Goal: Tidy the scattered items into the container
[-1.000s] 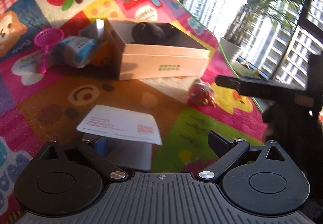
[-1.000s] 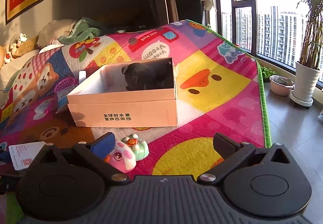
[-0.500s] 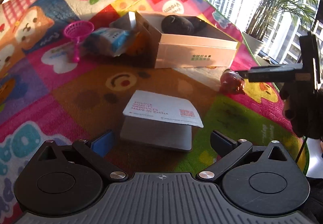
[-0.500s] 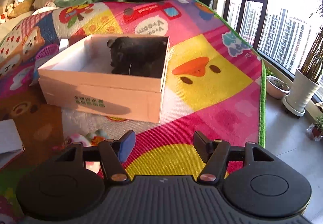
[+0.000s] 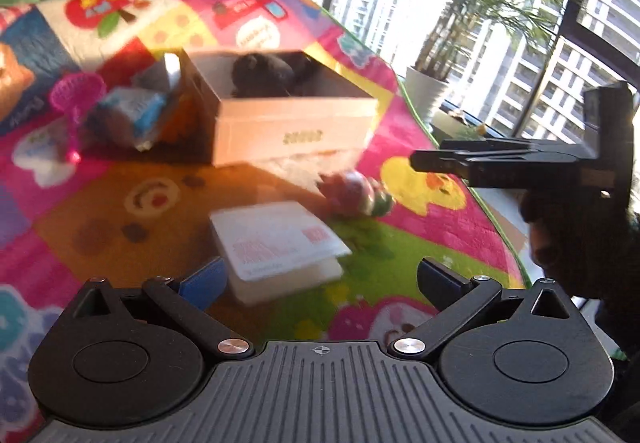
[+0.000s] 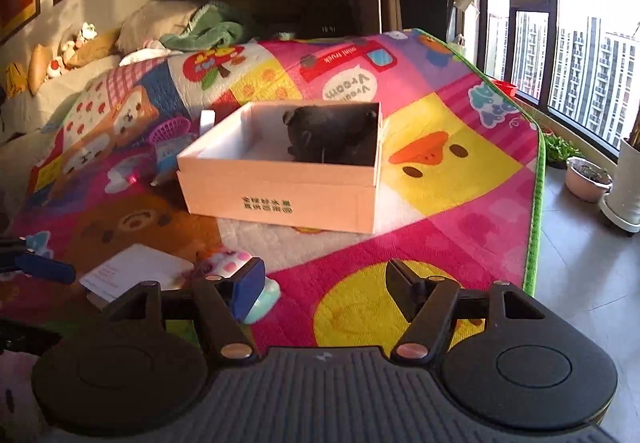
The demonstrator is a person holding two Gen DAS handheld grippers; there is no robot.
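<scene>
Your left gripper (image 5: pixel 318 279) hangs over the mat (image 5: pixel 432 211) with its jaws spread wide and nothing between them; the white card (image 5: pixel 276 239) lies on the mat just ahead of its left finger, not touched. Your right gripper (image 6: pixel 324 285) has its jaws partly apart after closing in and then easing out a little; only bare mat shows between the pads, and they grip nothing.

Take the box (image 6: pixel 280 199) as your landmark. It sits open on the mat, with a dark plush (image 6: pixel 332 131) inside against its far right corner. In front of the box, on your side, the small pink-and-green toy (image 6: pixel 260 283) lies on the mat, right beside the right gripper's left finger; whether the pad touches it you cannot tell. The card lies just left of that toy, also in front of the box. To the left of the box, close against its side wall, sit a blue-and-white packet (image 5: pixel 136 115) and something orange behind it, too blurred to name. A pink net (image 5: pixel 76 99) stands a little further left of those.
</scene>
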